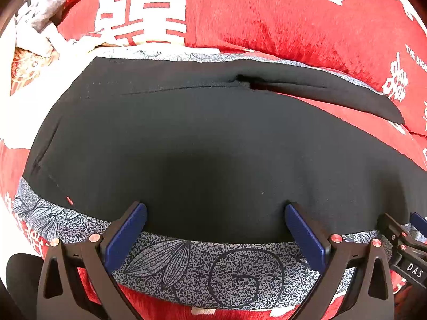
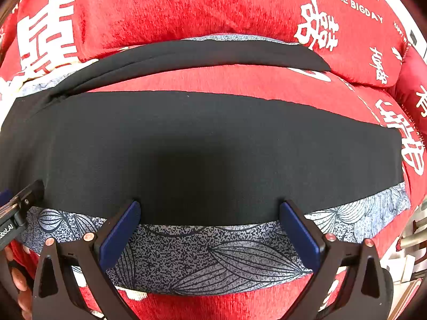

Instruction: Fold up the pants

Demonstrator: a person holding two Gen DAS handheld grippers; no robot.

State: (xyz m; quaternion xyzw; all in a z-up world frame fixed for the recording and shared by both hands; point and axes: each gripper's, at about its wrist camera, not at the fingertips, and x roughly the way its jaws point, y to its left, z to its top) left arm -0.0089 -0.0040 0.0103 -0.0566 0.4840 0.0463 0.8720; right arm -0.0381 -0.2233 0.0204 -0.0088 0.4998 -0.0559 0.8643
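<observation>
Pants (image 1: 213, 138): black, spread flat ahead of both sets of jaws on a red bedcover (image 1: 293, 21) printed with white characters; a speckled grey floral cloth (image 1: 240, 274) lies under them and shows as a band along the near edge.
Layout: waist end lies toward the left gripper's side, with a seam and a small dark opening ahead of its jaws; the two legs run off toward the right gripper's side, the far leg splayed away from the near one with red cover showing between them.
Left gripper (image 1: 215, 222): jaws wide apart, clamped on nothing; blue pads sit at the near edge of the pants, one on each side of a stretch of that edge.
Right gripper (image 2: 210, 220): jaws likewise spread, gripping nothing; tips rest at the near edge of the near leg, just beside the floral band.
Spacing: each gripper shows at the edge of the other's view, so the two stand near one another along the same edge.
Step in hand (judgement): a grasp of the near edge, not yet made.
Risk 1: jaws closing low could pinch the floral cloth along with the pants, dragging it into the fold.
Risk 2: a shallow bite could catch only the top layer, so the layers separate on lifting.
Risk 3: the legs lie apart; folding now could leave the far leg misaligned and bunched.
Risk 4: uneven lift between the two grippers could skew the crease.
</observation>
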